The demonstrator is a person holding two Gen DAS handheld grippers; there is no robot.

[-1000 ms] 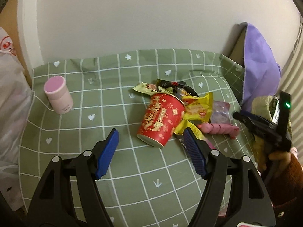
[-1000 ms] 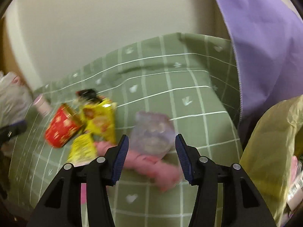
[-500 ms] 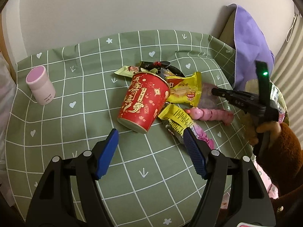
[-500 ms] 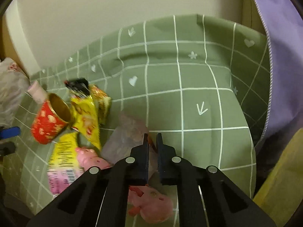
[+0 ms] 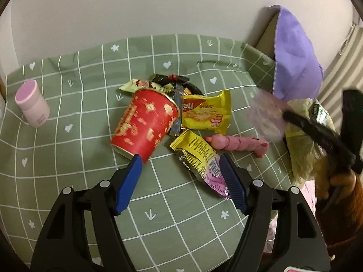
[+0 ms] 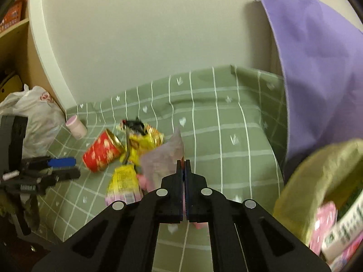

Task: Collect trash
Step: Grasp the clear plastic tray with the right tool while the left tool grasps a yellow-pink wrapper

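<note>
A green checked tablecloth (image 5: 68, 204) covers the table. At its 3 o'clock edge hangs a yellow-green trash bag (image 5: 304, 140). The red paper cup (image 5: 145, 127) lies on its side at centre, yellow snack wrappers (image 5: 204, 113) at its 3 o'clock. The left gripper (image 5: 179, 179) hovers released, its blue pads (empty) at the cup's 6 o'clock. The right gripper (image 6: 183, 165) is clenched on a clear plastic wrapper (image 6: 163, 161), lifted off the cloth beside the bag.

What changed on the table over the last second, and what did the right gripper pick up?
The right gripper closed on the clear plastic wrapper and lifted it off the tablecloth toward the yellow-green trash bag. The left gripper stayed open, nearing the red cup. Everything else stayed put.
</note>
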